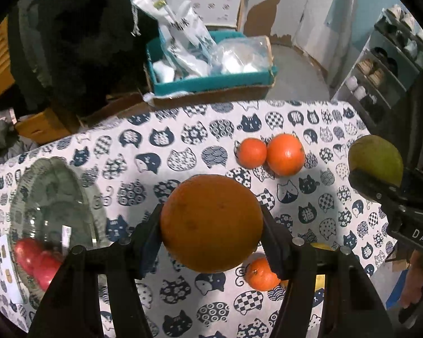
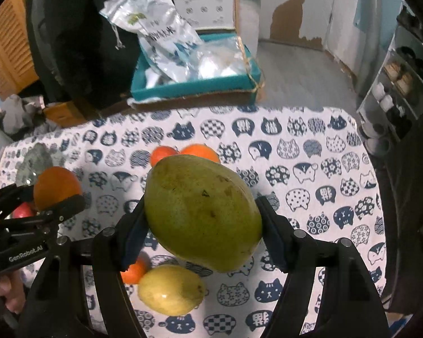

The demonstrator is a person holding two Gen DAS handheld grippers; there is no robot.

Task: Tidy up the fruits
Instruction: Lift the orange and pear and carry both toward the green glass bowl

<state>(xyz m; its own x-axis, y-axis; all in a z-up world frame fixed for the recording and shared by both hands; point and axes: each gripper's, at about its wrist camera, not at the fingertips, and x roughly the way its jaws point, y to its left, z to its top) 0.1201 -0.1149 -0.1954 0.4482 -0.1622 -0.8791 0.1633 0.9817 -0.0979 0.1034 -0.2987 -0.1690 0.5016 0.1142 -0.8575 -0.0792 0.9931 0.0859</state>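
My left gripper (image 1: 211, 225) is shut on a large orange (image 1: 211, 222) and holds it above the cat-print tablecloth (image 1: 155, 146). My right gripper (image 2: 203, 219) is shut on a green mango (image 2: 203, 211), also held above the table; it shows at the right of the left wrist view (image 1: 376, 160). A glass bowl (image 1: 50, 197) at the left holds red apples (image 1: 39, 259). Two tangerines (image 1: 270, 153) lie at the far middle. Another tangerine (image 1: 260, 274) and a yellow mango (image 2: 170, 290) lie below the grippers.
A teal box (image 1: 211, 81) with plastic bags stands beyond the table's far edge. A dark garment (image 1: 70, 42) hangs at the back left. A shoe rack (image 1: 386, 67) stands at the right. The table's right edge is near the right gripper.
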